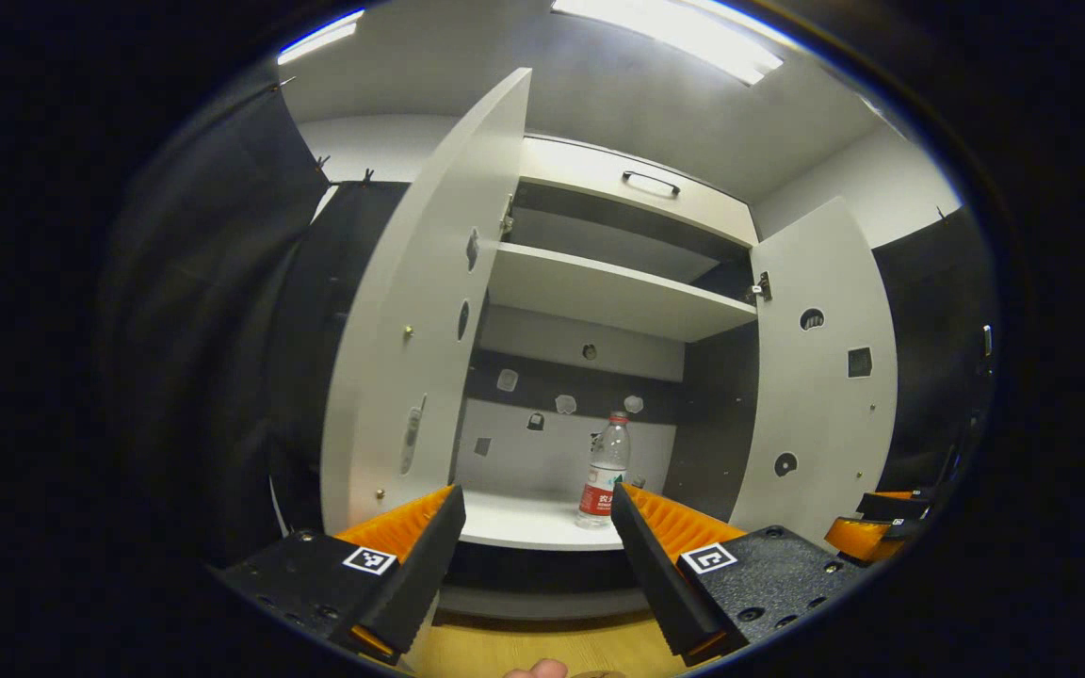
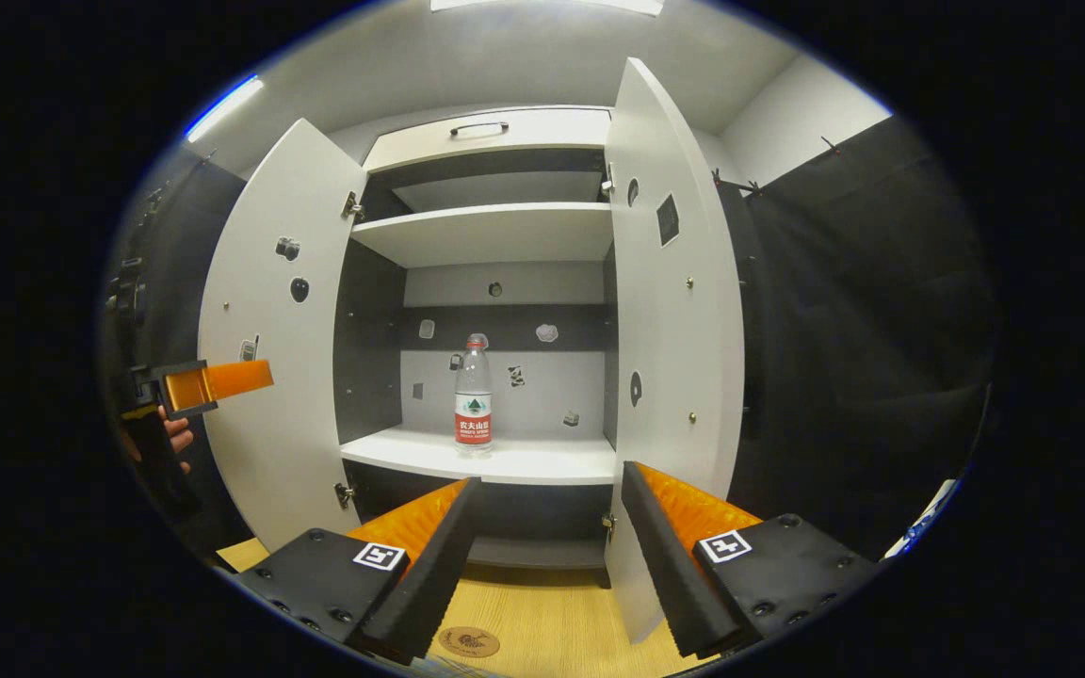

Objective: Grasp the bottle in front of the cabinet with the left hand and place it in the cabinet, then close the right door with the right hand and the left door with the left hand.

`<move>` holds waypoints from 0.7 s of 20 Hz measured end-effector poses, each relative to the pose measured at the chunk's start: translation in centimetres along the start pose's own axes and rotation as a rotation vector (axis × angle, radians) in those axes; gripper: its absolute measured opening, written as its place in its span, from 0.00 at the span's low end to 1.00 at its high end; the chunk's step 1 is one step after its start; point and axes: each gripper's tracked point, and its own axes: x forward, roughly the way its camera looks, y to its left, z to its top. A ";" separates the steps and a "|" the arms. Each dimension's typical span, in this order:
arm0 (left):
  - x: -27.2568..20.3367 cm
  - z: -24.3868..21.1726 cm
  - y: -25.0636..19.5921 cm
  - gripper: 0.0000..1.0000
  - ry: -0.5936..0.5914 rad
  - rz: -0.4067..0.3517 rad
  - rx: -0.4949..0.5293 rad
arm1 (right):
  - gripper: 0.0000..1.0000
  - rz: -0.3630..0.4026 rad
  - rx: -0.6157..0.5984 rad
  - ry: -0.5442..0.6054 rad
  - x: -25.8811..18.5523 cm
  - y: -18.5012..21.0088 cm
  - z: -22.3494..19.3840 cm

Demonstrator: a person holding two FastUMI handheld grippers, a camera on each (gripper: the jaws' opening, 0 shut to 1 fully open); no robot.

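A clear plastic bottle (image 1: pixel 605 471) with a red label stands upright on the lower shelf (image 1: pixel 524 523) inside the white cabinet, seen also in the right gripper view as the bottle (image 2: pixel 473 400). Both doors are swung wide: the left door (image 1: pixel 411 358) and the right door (image 1: pixel 820 377). My left gripper (image 1: pixel 537 499) is open and empty, held back in front of the shelf edge, apart from the bottle. My right gripper (image 2: pixel 552 476) is open too, facing the cabinet beside the right door (image 2: pixel 670 311). The left gripper (image 2: pixel 213 381), held by a hand, shows before the left door (image 2: pixel 269 358).
An upper shelf (image 2: pixel 491 231) and a top drawer with a handle (image 2: pixel 478 127) sit above the bottle. The floor (image 2: pixel 542 626) is light wood, with a small round disc (image 2: pixel 468 642) lying on it. Black cloth walls flank the cabinet on both sides.
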 end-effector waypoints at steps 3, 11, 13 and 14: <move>-2.7 2.0 2.6 0.94 -0.051 0.068 0.049 | 0.97 0.030 0.001 0.003 0.2 1.0 -0.1; -8.5 7.8 10.5 0.94 -0.174 0.339 0.141 | 0.97 0.092 0.030 0.000 0.3 3.1 -0.4; -9.0 7.4 13.8 0.94 -0.156 0.422 0.105 | 0.97 0.098 0.029 -0.003 0.0 3.3 -0.4; -8.8 6.8 15.2 0.94 -0.131 0.451 0.094 | 0.97 0.098 0.028 -0.004 -0.1 3.3 -0.3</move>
